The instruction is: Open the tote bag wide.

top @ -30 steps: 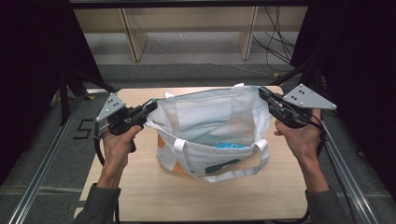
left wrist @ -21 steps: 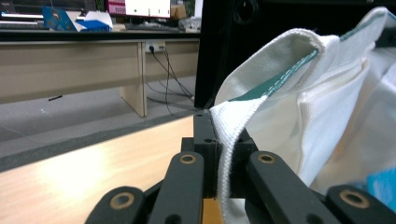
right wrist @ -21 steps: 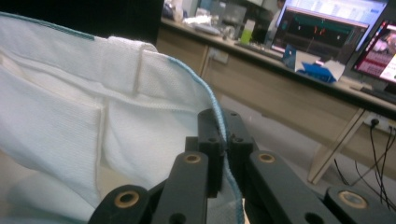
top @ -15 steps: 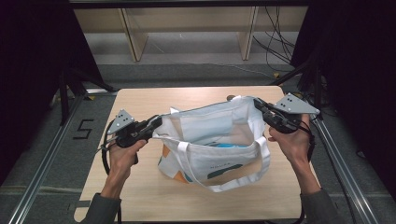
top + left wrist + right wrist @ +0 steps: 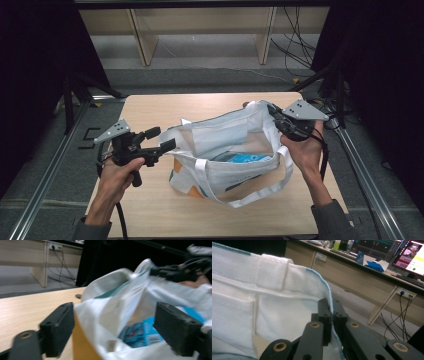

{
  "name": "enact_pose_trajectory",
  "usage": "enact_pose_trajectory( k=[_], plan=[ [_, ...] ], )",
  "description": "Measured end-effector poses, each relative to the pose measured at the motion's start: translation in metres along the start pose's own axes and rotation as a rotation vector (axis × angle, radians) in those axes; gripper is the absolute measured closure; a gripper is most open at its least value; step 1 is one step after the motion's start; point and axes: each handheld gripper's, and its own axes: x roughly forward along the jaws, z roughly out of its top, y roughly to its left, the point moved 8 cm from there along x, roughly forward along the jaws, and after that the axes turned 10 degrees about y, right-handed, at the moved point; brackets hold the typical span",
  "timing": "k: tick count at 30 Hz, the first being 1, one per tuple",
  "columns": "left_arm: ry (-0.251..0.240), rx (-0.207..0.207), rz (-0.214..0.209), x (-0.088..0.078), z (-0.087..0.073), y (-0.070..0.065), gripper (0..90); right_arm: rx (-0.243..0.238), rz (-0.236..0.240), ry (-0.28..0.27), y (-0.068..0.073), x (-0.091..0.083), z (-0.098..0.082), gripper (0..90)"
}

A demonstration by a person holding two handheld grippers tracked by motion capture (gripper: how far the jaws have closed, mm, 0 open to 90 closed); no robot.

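The bag [image 5: 227, 150] sits in the middle of the bench [image 5: 150, 105]. The right hand-held gripper [image 5: 274, 111] pinches its far rim to keep the mouth up. The left hand-held gripper [image 5: 162, 140] has just let go (jaws wide, cloth loose between them).

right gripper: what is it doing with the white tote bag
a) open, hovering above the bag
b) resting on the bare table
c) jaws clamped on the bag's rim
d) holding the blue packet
c: in the right gripper view the right gripper has its jaws shut on the rim of the tote bag.
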Motion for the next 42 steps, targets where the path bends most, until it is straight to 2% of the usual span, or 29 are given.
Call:
enact_pose_trajectory(
  k=[1,3,6,7,9,10,11,12,13,14,16,18,19,21,23,25,27,28,29,30,31,33,34,35,36,38,39,41,42],
  plan=[
    [-0.006,0.013,0.004,-0.005,0.001,-0.004,15.6,0.019,-0.003,0.001,0.000,0.000,0.000,88.4],
    [-0.006,0.029,0.017,-0.009,0.000,-0.006,15.6,0.019,-0.012,-0.002,-0.002,-0.001,0.000,88.4],
    [0.071,0.068,0.071,-0.012,-0.034,-0.012,16.0,0.033,0.003,0.011,-0.001,-0.002,-0.002,88.4],
    [0.088,0.072,0.091,-0.010,-0.046,-0.012,16.6,0.016,-0.002,0.003,-0.003,-0.002,-0.001,88.4],
    [0.122,0.069,0.118,-0.007,-0.069,-0.011,19.1,0.027,0.006,0.000,-0.003,-0.003,-0.001,88.4],
    [0.122,0.069,0.118,-0.007,-0.069,-0.011,19.5,0.024,0.007,-0.001,-0.003,-0.003,-0.001,88.4],
    [0.141,0.049,0.122,0.001,-0.094,-0.013,19.5,0.024,0.007,-0.001,-0.003,-0.003,-0.001,88.4],
    [0.149,0.052,0.107,0.006,-0.103,-0.015,23.8,0.031,0.012,0.002,-0.002,-0.003,-0.001,88.4],
    [0.160,0.061,0.099,0.010,-0.111,-0.019,25.9,0.030,0.012,0.003,-0.002,-0.003,-0.001,88.4],
    [0.160,0.061,0.099,0.010,-0.111,-0.019,28.3,0.026,0.011,0.011,-0.002,-0.002,-0.002,88.4],
    [0.166,0.084,0.095,0.022,-0.124,-0.034,31.5,0.031,0.013,0.007,-0.002,-0.002,-0.001,88.4],
    [0.160,0.102,0.100,0.030,-0.128,-0.047,35.8,0.025,0.006,0.008,-0.003,-0.002,-0.001,88.4],
    [0.166,0.115,0.081,0.033,-0.128,-0.053,36.6,0.032,0.010,0.008,-0.003,-0.002,-0.001,88.4],
    [0.161,0.108,0.071,0.039,-0.130,-0.064,36.7,0.035,0.015,0.008,-0.002,-0.003,-0.001,88.4],
    [0.164,0.119,0.051,0.044,-0.131,-0.075,36.7,0.033,0.017,0.007,-0.002,-0.003,-0.001,88.4],
    [0.160,0.118,0.051,0.050,-0.130,-0.083,37.5,0.030,0.021,0.008,-0.003,-0.003,-0.001,88.4],
    [0.159,0.154,0.070,0.057,-0.128,-0.085,38.0,0.020,0.022,0.006,-0.003,-0.003,-0.001,88.4],
    [0.153,0.142,0.096,0.059,-0.126,-0.083,37.9,0.009,0.017,0.003,-0.004,-0.004,-0.001,88.4],
    [0.144,0.136,0.110,0.062,-0.124,-0.081,39.4,0.026,0.025,0.008,-0.003,-0.004,-0.001,88.4],
    [0.144,0.136,0.110,0.062,-0.124,-0.081,40.9,0.025,0.029,0.007,-0.002,-0.004,-0.001,88.4],
    [0.124,0.147,0.116,0.067,-0.121,-0.080,42.8,0.026,0.032,0.007,-0.002,-0.004,-0.001,88.4],
    [0.115,0.193,0.132,0.069,-0.118,-0.082,56.5,0.031,0.027,0.004,-0.002,-0.005,-0.001,88.4],
    [0.095,0.214,0.128,0.070,-0.115,-0.083,63.5,0.026,0.022,0.000,-0.004,-0.005,-0.001,88.4],
    [0.089,0.210,0.138,0.071,-0.114,-0.083,70.3,0.014,0.030,0.003,-0.005,-0.004,-0.002,88.3],
    [0.083,0.218,0.145,0.071,-0.113,-0.083,76.5,0.023,0.038,0.004,-0.004,-0.004,-0.002,88.3],
    [0.081,0.243,0.141,0.072,-0.110,-0.083,83.3,0.013,0.032,0.001,-0.005,-0.005,-0.002,88.3],
    [0.085,0.244,0.132,0.072,-0.109,-0.082,84.7,0.034,0.042,0.007,-0.004,-0.005,-0.002,88.3],
    [0.087,0.236,0.137,0.072,-0.108,-0.081,86.7,0.022,0.040,0.003,-0.004,-0.005,-0.002,88.2],
    [0.089,0.245,0.134,0.071,-0.107,-0.079,86.7,0.027,0.043,0.001,-0.004,-0.005,-0.002,87.9]
  ],
)
